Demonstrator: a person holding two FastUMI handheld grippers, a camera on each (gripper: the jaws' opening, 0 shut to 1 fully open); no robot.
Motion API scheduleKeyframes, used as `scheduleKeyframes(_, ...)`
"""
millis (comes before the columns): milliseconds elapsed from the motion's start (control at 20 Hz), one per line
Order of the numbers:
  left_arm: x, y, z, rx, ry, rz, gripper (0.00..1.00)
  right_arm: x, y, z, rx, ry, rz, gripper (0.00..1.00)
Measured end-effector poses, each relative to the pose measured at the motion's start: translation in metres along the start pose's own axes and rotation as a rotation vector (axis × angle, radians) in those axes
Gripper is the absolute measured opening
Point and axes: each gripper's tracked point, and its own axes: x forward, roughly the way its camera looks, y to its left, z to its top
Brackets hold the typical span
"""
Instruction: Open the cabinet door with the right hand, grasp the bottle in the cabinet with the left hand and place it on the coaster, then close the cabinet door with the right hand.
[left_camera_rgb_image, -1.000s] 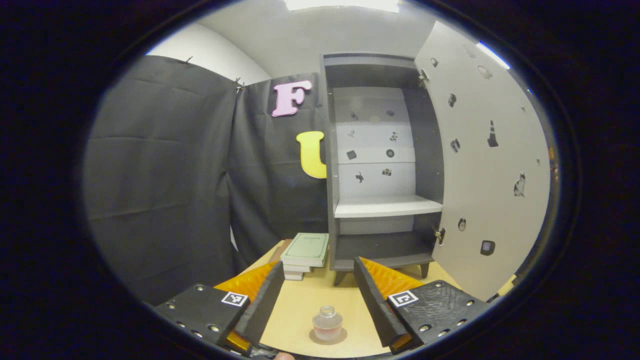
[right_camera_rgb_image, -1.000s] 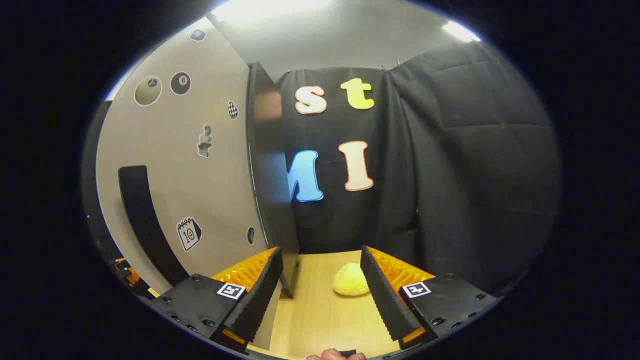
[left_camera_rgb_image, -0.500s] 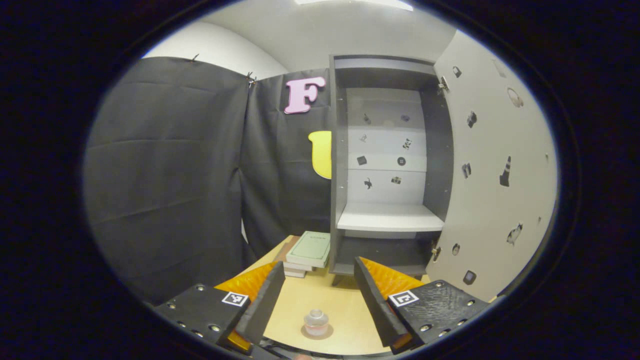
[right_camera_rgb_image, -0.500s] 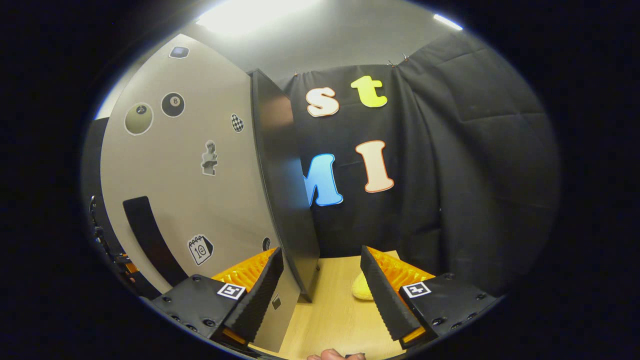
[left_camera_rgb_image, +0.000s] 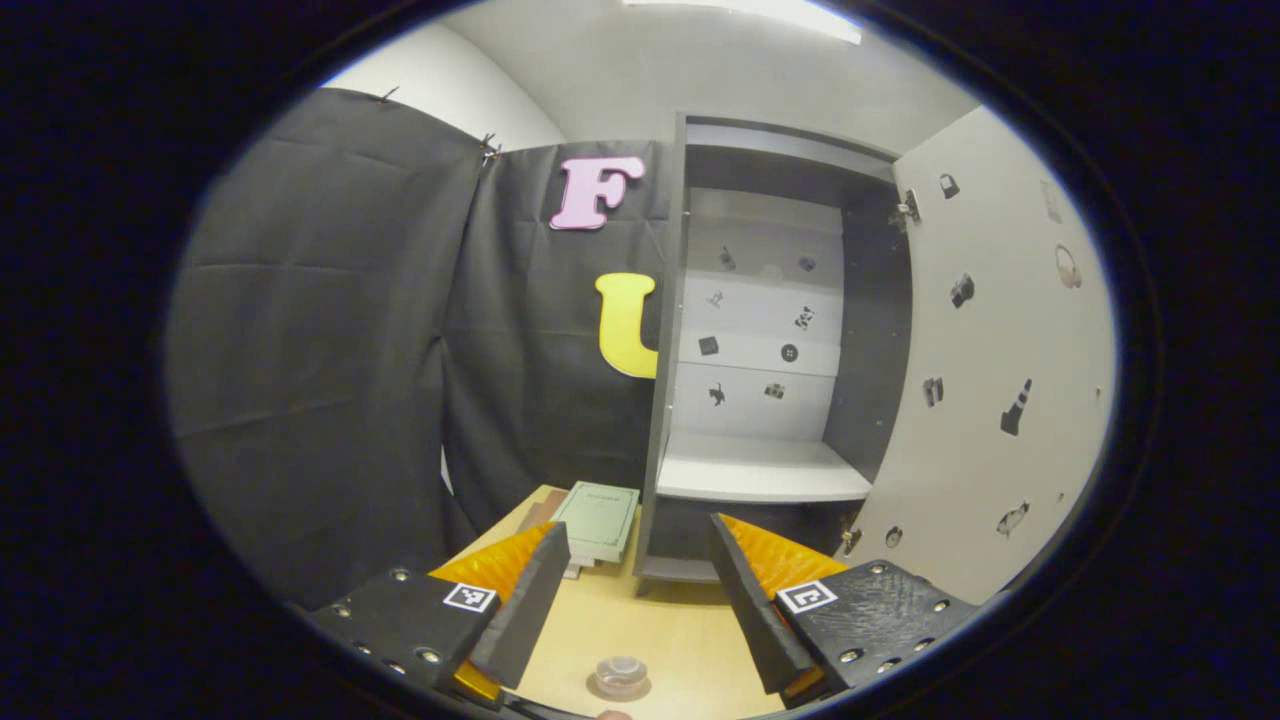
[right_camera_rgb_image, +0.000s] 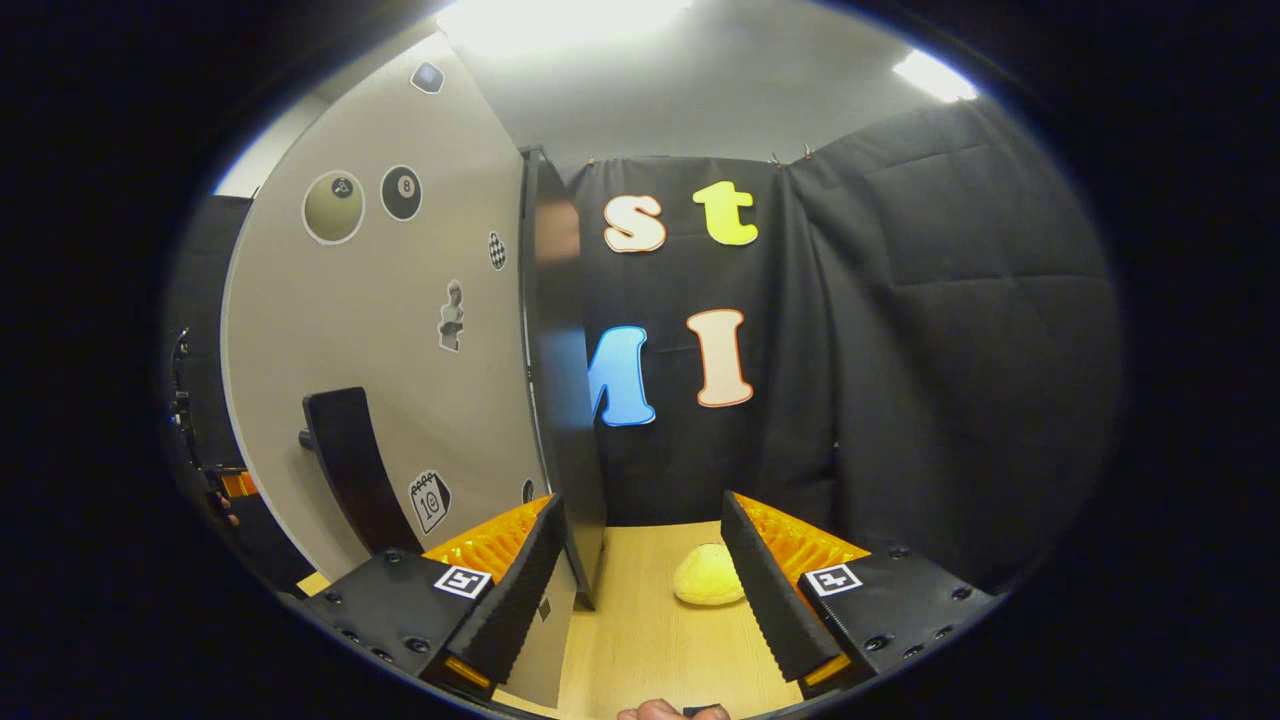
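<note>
The cabinet (left_camera_rgb_image: 765, 340), the landmark for all positions given here, stands on the wooden table (left_camera_rgb_image: 655, 630) against the black cloth wall, its interior exposed: a pale back panel with small stickers and one light shelf (left_camera_rgb_image: 757, 478) with nothing on it. The cabinet door (left_camera_rgb_image: 1000, 380) is swung wide open on the cabinet's right side, its inner face dotted with stickers; in the right gripper view the same door (right_camera_rgb_image: 400, 330) appears from outside, edge-on to the camera, with a dark curved handle (right_camera_rgb_image: 350, 468) low on its face. A stack of books (left_camera_rgb_image: 597, 520) lies on the table just left of the cabinet's base. In front of the cabinet, well clear of it and near the table's front edge, the small clear bottle (left_camera_rgb_image: 621, 673) stands upright on the round coaster (left_camera_rgb_image: 600, 690). The left gripper (left_camera_rgb_image: 634, 585) hovers above the bottle, fingers spread apart and gripping nothing. The right gripper (right_camera_rgb_image: 640, 580) sits beside the door's free edge, its fingers likewise apart and empty. A yellow, rounded object (right_camera_rgb_image: 707, 577) rests on the table beyond the right gripper.
</note>
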Motion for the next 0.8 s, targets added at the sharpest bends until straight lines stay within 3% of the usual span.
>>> scheduleKeyframes(100, 0.010, 0.018, 0.004, 0.012, -0.001, -0.008, 0.85, -0.006, 0.011, 0.002, 0.027, -0.007, -0.019, 0.98)
scheduleKeyframes(150, 0.015, 0.023, 0.004, 0.015, 0.000, -0.024, 0.85, -0.009, 0.014, 0.004, 0.027, -0.020, -0.035, 0.92)
scheduleKeyframes(200, 0.018, 0.028, 0.005, 0.017, -0.002, -0.038, 0.86, -0.009, 0.019, 0.005, 0.025, -0.027, -0.043, 0.98)
scheduleKeyframes(250, 0.021, 0.035, 0.006, 0.021, -0.002, -0.049, 0.84, -0.012, 0.022, 0.002, 0.025, -0.024, -0.063, 0.92)
scheduleKeyframes(300, 0.023, 0.042, 0.006, 0.028, -0.005, -0.061, 0.84, -0.010, 0.022, 0.003, 0.030, -0.032, -0.079, 0.96)
scheduleKeyframes(500, 0.031, 0.065, 0.005, 0.064, -0.010, -0.102, 0.84, -0.021, 0.030, 0.008, 0.069, -0.071, -0.135, 0.96)
scheduleKeyframes(800, 0.041, 0.096, 0.006, 0.088, -0.028, -0.127, 0.84, -0.023, 0.072, 0.001, 0.078, -0.086, -0.133, 0.96)
